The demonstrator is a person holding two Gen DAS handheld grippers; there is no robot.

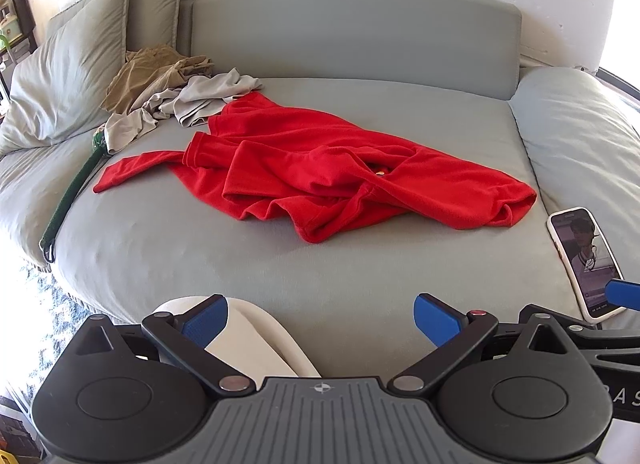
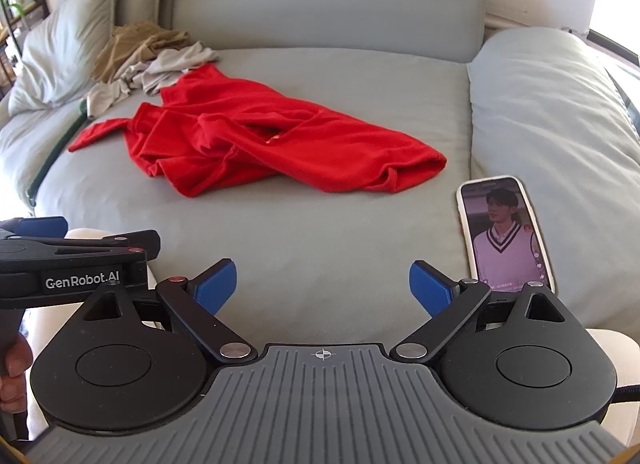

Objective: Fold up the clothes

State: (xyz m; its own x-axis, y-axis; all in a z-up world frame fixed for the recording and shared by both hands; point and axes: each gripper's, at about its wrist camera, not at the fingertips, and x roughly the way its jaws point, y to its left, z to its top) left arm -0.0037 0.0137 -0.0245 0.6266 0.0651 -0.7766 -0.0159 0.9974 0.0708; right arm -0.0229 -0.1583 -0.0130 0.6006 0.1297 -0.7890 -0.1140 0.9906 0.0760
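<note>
A grey sofa (image 1: 360, 284) is seen carrying a crumpled red garment (image 1: 320, 172) at mid-seat. Beige and tan clothes (image 1: 172, 92) are heaped behind its left end, touching it, beside a pillow (image 1: 60, 76). A lit phone (image 2: 506, 232) is laid at the right. The left gripper (image 1: 320, 324) and right gripper (image 2: 322, 288) are held spread apart, empty, near the front edge.

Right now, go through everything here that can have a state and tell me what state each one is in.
Red garment: crumpled, unfolded.
Grey garment: bunched, unfolded.
Tan garment: bunched, unfolded.
Phone: face up, screen lit.
Left gripper: open, empty.
Right gripper: open, empty.
</note>
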